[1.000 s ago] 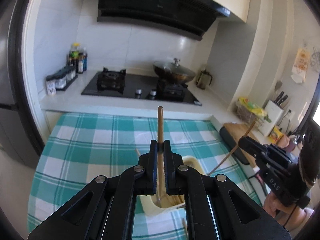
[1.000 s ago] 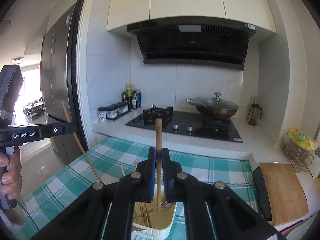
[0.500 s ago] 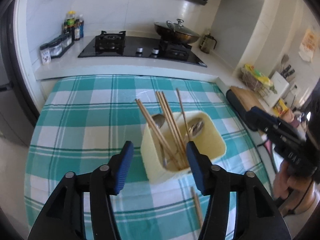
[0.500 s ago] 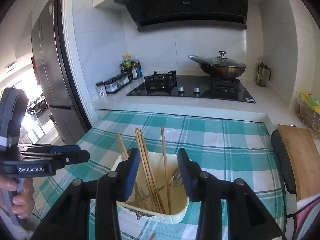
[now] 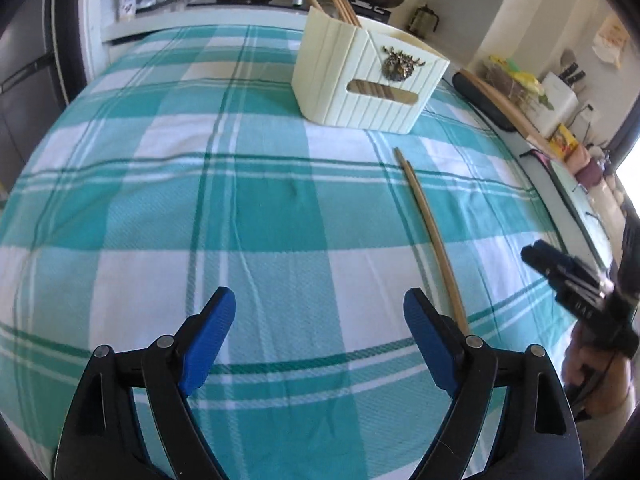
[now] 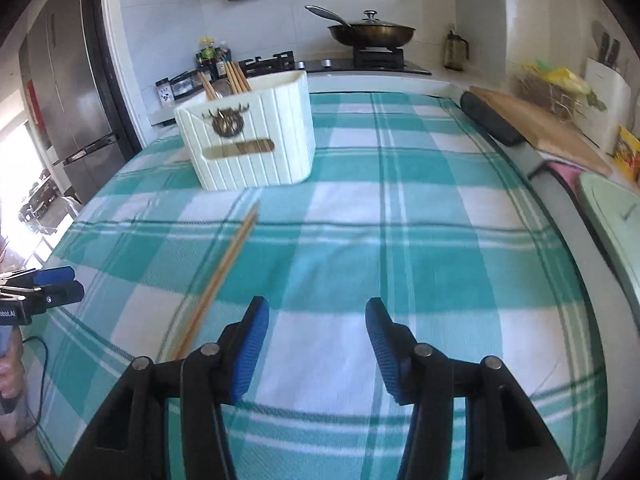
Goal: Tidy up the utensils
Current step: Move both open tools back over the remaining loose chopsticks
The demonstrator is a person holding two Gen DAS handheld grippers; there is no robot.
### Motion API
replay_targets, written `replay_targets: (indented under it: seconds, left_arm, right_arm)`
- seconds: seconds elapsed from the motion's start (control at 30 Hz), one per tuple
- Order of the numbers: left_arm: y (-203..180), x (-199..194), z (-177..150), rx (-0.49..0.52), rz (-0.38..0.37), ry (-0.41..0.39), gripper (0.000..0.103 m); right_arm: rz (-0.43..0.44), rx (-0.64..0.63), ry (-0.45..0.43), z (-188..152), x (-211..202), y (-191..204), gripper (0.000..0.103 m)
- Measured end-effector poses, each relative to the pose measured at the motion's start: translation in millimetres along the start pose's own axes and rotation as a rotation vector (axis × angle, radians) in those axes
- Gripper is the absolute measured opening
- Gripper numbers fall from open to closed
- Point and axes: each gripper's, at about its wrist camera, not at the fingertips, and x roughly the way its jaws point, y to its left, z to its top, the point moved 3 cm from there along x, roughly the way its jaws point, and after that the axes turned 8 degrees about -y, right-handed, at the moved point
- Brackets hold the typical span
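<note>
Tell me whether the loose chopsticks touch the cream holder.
Apart. The left wrist view shows checked cloth between the chopsticks and the holder.

Woven matt tablecloth, ribbed plastic holder, wooden chopsticks.

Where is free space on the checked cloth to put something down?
Bare cloth lies left of the loose chopsticks and before the cream holder. More lies right of them, toward the cutting board. The holder itself is crowded.
</note>
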Motion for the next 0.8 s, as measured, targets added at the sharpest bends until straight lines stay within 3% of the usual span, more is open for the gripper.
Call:
replay_targets:
  seconds: [0.07, 0.2, 0.3, 0.43, 0.5, 0.63, 0.8]
  left_arm:
    - [-5, 1, -7, -0.011, 0.0, 0.002, 0.087]
    - [-6, 0, -14, -0.002, 0.036, -0.01, 0.087]
    - [-2, -4, -16, -0.034, 0.04, -0.025, 0.087]
    - [-1, -8, -24, -0.014, 0.07, -0.038, 0.087]
    - [-1, -9, -29, -0.006, 0.077, -0.032, 0.087]
    - [1, -9, -34, -0.002, 0.084, -0.025, 0.087]
    - [2, -10, -35, 0.006, 0.094, -0.038, 0.087]
  right_arm:
    - [-0.028, 0.007, 0.001, -18, -4, 1, 0.051]
    - [0.03, 0.053, 0.048, -33, -7, 5, 0.051]
    - [0.076, 0.016, 0.068, -31, -3, 22, 0.051]
    - [0.203, -0.003, 0.126, -29, 7, 55, 0.029]
    - [0.23, -0.006, 0.146, -27, 15, 69, 0.028]
    - [0.18, -0.05, 0.188, -26, 38, 84, 0.02]
    - [0.144, -0.038, 0.19, -24, 41, 78, 0.02]
